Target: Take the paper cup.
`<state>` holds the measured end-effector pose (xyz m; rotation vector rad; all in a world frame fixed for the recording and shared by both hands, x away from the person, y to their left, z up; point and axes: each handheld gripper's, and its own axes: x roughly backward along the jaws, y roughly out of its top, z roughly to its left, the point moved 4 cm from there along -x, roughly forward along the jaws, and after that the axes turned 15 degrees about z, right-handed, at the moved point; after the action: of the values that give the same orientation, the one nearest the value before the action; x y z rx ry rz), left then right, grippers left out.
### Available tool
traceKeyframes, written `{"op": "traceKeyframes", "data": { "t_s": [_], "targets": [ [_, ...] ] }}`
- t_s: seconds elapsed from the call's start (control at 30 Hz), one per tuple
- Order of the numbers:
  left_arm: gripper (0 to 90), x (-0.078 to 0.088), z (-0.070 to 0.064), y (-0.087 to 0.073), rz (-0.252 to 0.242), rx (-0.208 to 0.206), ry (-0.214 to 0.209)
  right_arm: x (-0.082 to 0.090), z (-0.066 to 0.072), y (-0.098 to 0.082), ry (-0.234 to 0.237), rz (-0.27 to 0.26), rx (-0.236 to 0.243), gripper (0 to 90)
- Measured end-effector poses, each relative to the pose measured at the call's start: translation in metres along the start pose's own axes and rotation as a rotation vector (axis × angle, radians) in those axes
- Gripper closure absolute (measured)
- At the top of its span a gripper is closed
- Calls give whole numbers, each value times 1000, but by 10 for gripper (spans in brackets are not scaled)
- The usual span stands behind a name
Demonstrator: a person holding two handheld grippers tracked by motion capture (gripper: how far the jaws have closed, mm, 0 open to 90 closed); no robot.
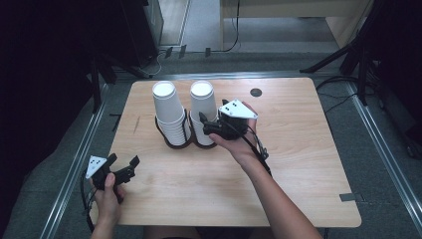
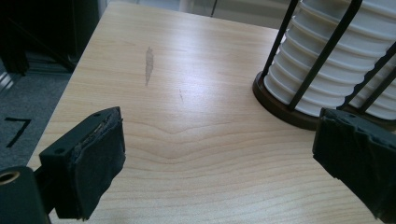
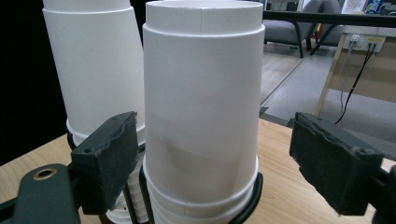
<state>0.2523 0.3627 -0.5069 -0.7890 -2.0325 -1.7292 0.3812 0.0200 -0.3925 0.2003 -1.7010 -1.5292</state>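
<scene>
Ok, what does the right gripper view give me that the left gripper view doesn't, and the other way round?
The right gripper view alone shows the right gripper with its jaws open on either side of the right cup stack, not touching its wall, plus the left cup stack behind and grey floor beyond the table. The left gripper view alone shows the left gripper open over bare table, with a dark streak in the wood. Both show the wire cup holder and stacked white cups.
</scene>
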Motion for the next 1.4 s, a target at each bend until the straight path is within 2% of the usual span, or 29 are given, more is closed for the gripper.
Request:
{"op": "traceKeyframes", "data": {
  "t_s": [0.33,0.63,0.7,0.73,0.8,0.93,1.0,1.03,1.1,1.13,1.2,1.33,1.4],
  "targets": [
    [25,-1,0,0,1,7,-5,-20,6,16,-3,-27,-19,201],
    [25,-1,0,0,5,4,-9,-27,6,29,-6,-40,-18,199],
    [25,-1,0,0,5,5,-9,-28,7,30,-2,-38,-25,193],
    [26,-1,0,1,5,6,-9,-30,7,33,-5,-40,-33,152],
    [25,-1,0,1,5,5,-7,-30,8,34,-12,-38,-33,131],
    [25,-1,0,1,6,6,-8,-34,9,38,-13,-39,-61,119],
    [25,-1,0,1,7,6,-8,-37,11,41,-4,-38,-53,118],
    [26,-1,1,1,9,4,-9,-39,13,43,-22,-37,-36,131],
    [26,-1,1,1,9,4,-9,-39,14,44,-28,-37,-35,150],
    [26,-1,1,1,11,5,-11,-40,14,44,-43,-42,-30,204],
    [26,-1,1,1,10,6,-11,-40,13,44,-58,-45,-32,222],
    [25,-2,1,1,11,6,-12,-38,12,45,-40,-54,-35,230],
    [26,-1,1,1,11,9,-13,-35,13,48,-34,-80,-31,232]
  ]
}}
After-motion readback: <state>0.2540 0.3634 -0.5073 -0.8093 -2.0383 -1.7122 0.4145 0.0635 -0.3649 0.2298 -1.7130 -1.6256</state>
